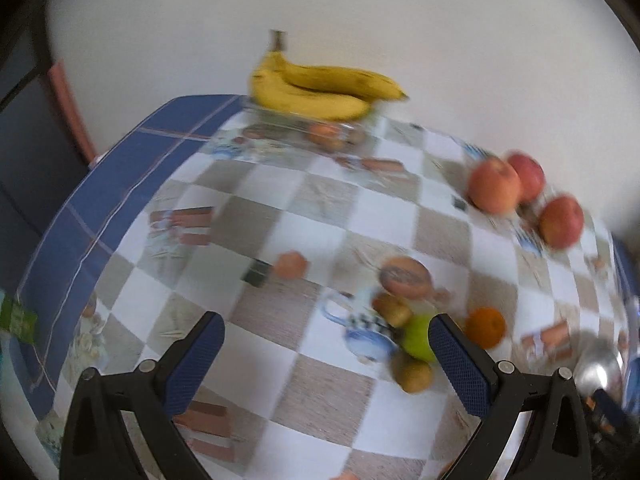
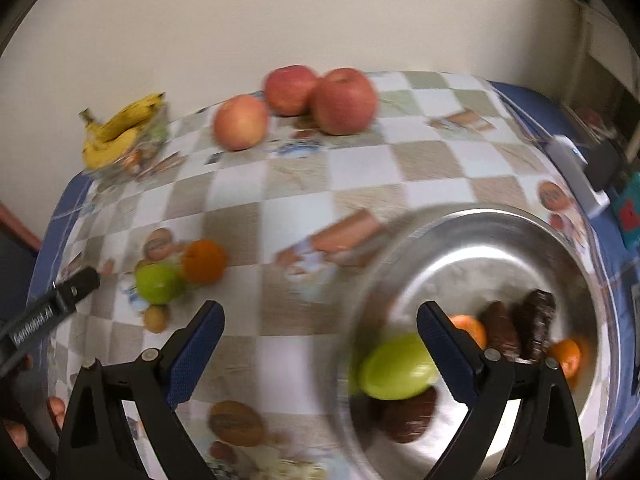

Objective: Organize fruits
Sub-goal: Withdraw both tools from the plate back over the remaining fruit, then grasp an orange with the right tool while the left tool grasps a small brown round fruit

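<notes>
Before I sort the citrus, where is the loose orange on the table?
In the right wrist view it lies left of centre on the tablecloth: the orange sits beside the green apple, with a kiwi just nearer.

I see the worktop (image 1: 320,208) covered by a checkered cloth printed with food pictures, with a blue plaid border (image 1: 132,152) along its edge. Behind it stands a plain pale wall (image 1: 400,20), and a white device (image 2: 576,176) lies at the worktop's far right edge.
</notes>
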